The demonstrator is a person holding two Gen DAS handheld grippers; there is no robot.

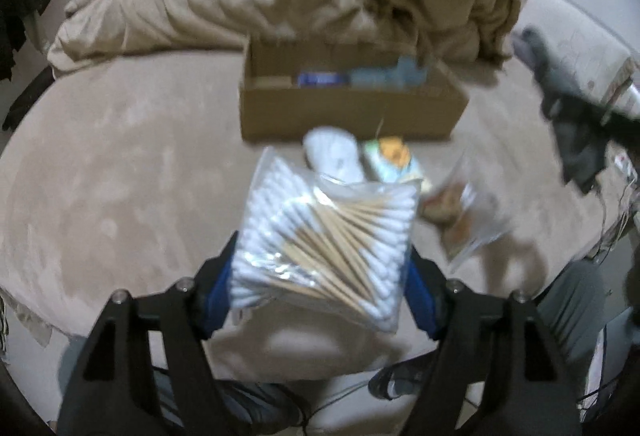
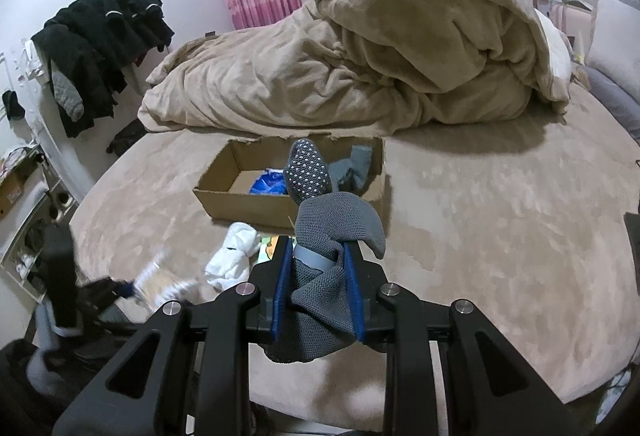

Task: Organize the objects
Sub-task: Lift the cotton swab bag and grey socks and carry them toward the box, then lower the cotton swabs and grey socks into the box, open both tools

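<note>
Swabs [image 1: 324, 240] in a light, slippery bag sit pinched between the left gripper's [image 1: 320, 272] fingers; hold mid-bag. The right gripper's [image 2: 318, 288] fingers squeeze a soft, limp grey sock [image 2: 320, 228].

One cardboard box [image 2: 256, 204] sits on the bed, with one blue item [image 2: 267, 183] and one grey sock [image 2: 356, 166] showing inside it. Near it lie one white sock bundle [image 2: 234, 256], one bag of cotton swabs [image 1: 324, 236], one colourful packet [image 1: 394, 160] and one clear snack bag [image 1: 464, 216]. A second grey sock [image 2: 320, 236] and one beige blanket [image 2: 360, 64] complete the count.
</note>
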